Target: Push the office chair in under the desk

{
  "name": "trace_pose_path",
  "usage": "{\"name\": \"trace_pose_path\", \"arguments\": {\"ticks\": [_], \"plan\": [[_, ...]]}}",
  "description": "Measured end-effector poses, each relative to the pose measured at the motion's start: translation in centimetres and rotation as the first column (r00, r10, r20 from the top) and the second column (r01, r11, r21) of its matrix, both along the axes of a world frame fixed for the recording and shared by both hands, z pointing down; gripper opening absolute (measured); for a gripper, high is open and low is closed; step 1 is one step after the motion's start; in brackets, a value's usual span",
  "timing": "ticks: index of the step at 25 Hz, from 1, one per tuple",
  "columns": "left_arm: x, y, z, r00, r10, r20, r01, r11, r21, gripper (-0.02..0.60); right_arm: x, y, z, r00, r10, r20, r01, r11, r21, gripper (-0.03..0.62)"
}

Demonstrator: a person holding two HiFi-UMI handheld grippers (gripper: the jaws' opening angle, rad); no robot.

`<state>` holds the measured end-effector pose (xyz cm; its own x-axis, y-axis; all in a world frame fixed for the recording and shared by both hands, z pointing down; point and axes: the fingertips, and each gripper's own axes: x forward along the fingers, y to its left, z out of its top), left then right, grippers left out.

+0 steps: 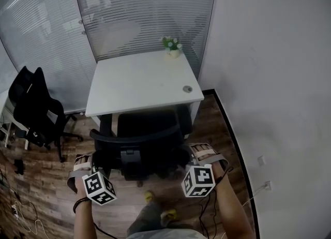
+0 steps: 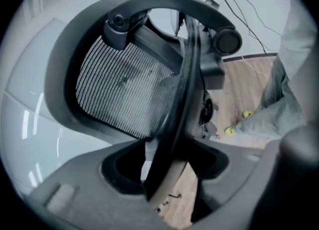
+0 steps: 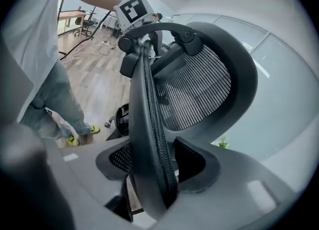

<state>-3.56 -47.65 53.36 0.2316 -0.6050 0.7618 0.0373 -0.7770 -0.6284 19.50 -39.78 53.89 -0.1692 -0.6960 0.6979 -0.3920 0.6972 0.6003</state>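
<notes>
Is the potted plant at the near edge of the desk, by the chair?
No, the potted plant stands at the desk's far edge by the glass wall, away from the office chair.

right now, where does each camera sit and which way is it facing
Head view: on the person's head, steeply down at desk, office chair, left gripper, right gripper.
Left gripper view: on that gripper, along jaws straddling the chair back; the person's legs show.
Right gripper view: likewise from the other side, legs too.
Shared: both gripper views see the chair back edge-on.
</notes>
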Motion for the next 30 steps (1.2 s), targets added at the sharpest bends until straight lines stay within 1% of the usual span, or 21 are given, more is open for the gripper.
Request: {"name": "trace_pose_path", "arguments": {"ticks": [4, 9, 16, 19, 22, 24, 26, 28, 30], "plan": [[0.1, 0.2, 0.1, 1.0, 0.014, 0.012, -0.014, 1.0, -0.019, 0.245, 0.2, 0.0, 0.2, 1.0, 0.002, 0.0, -0.002, 1.0, -0.007, 0.227], [-0.1, 0.0, -0.2, 0.998, 0.056, -0.016, -0.056, 0.998, -0.008, 0.239, -0.1, -0.4, 0.2, 1.0, 0.022, -0.014, -0.022, 0.999, -0.03, 0.229], [-1.2, -0.5, -0.8, 0.995, 0.1, -0.023, -0.1, 0.995, -0.004, 0.229, -1.1, -0.8, -0.3, 0.998, 0.051, -0.04, -0.053, 0.996, -0.071, 0.23], [-1.1, -1.0, -1.0, 0.994, 0.108, -0.03, -0.107, 0.994, 0.008, 0.235, -1.0, -1.1, -0.4, 0.997, 0.058, -0.043, -0.061, 0.996, -0.071, 0.23], [-1.0, -1.3, -0.6, 0.994, 0.108, -0.015, -0.108, 0.994, -0.001, 0.237, -1.0, -1.2, -0.3, 0.998, 0.056, -0.041, -0.059, 0.996, -0.073, 0.23], [-0.7, -1.7, -0.3, 0.994, 0.11, -0.008, -0.11, 0.994, -0.005, 0.242, -0.9, -1.3, -0.2, 0.998, 0.054, -0.038, -0.057, 0.995, -0.076, 0.23], [-0.6, -2.4, -0.1, 0.994, 0.112, -0.002, -0.112, 0.994, 0.01, 0.244, -0.9, -1.6, -0.3, 0.998, 0.057, -0.031, -0.059, 0.996, -0.073, 0.23], [-0.7, -3.4, 0.0, 0.994, 0.107, 0.007, -0.107, 0.994, 0.016, 0.238, -1.0, -2.3, -0.4, 0.999, 0.054, -0.007, -0.054, 0.996, -0.071, 0.23], [-1.1, -4.1, 0.2, 0.995, 0.097, 0.026, -0.097, 0.995, -0.017, 0.238, -1.5, -2.9, -0.4, 0.998, 0.042, 0.037, -0.039, 0.996, -0.079, 0.233]]}}
